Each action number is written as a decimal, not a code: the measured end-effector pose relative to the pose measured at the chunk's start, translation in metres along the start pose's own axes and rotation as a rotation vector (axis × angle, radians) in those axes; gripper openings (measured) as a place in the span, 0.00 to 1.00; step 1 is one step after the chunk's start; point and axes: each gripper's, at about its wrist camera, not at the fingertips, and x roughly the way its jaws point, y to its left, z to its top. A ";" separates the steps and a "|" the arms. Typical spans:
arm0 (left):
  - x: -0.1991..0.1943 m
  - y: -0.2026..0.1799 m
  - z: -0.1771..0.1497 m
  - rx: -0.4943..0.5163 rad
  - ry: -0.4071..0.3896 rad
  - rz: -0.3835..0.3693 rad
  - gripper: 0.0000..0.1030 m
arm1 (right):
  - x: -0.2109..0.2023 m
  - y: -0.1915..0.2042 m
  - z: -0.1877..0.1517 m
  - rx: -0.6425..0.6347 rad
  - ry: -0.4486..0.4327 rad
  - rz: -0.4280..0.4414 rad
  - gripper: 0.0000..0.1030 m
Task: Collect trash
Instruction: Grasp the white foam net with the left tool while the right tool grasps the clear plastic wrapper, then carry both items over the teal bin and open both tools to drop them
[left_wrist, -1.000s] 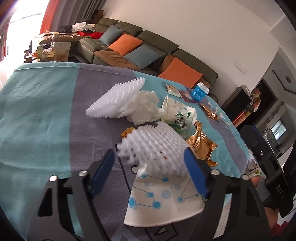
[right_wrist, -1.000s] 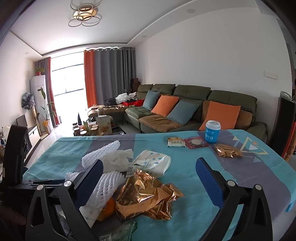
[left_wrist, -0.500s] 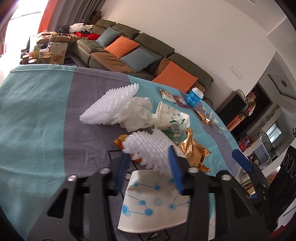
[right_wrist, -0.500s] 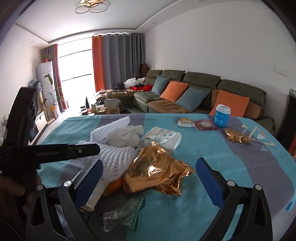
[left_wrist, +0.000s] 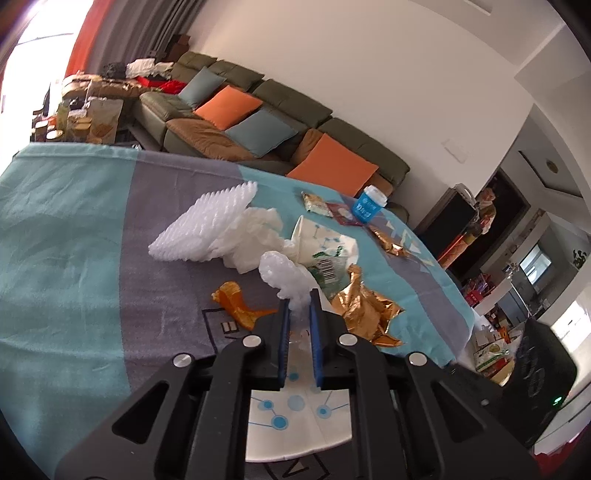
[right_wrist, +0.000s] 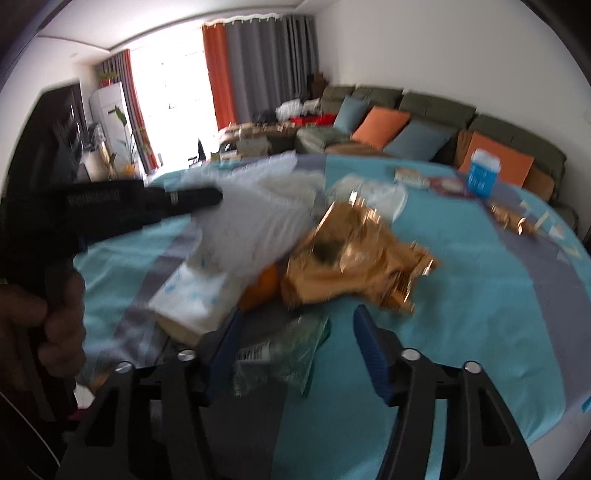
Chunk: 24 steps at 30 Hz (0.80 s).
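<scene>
While the left gripper (left_wrist: 298, 306) pinches the white foam net (left_wrist: 284, 275), its jaws closing, the right gripper (right_wrist: 295, 332) closes around a clear wrapper (right_wrist: 280, 354).
Both are light and squashy; grip bunched folds. Gold foil bag (right_wrist: 351, 254) lies beyond on the bench (right_wrist: 480, 280).

Black gripper (left_wrist: 298, 306) frames — blue-padded jaws, silver screws.

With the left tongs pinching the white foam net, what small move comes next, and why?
Probably lift the left tongs a little: their jaws are closing on the foam net, which lies over the paper cup and beside orange peel, so raising separates it.
</scene>
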 end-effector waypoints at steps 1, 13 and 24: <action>-0.002 -0.001 0.000 0.003 -0.005 -0.005 0.10 | 0.003 0.001 -0.003 -0.001 0.020 0.016 0.51; -0.044 -0.013 0.000 0.037 -0.087 -0.026 0.10 | -0.001 -0.006 -0.009 0.060 0.048 0.013 0.19; -0.115 -0.011 -0.001 0.074 -0.228 0.046 0.10 | -0.033 0.015 0.042 -0.033 -0.134 0.051 0.19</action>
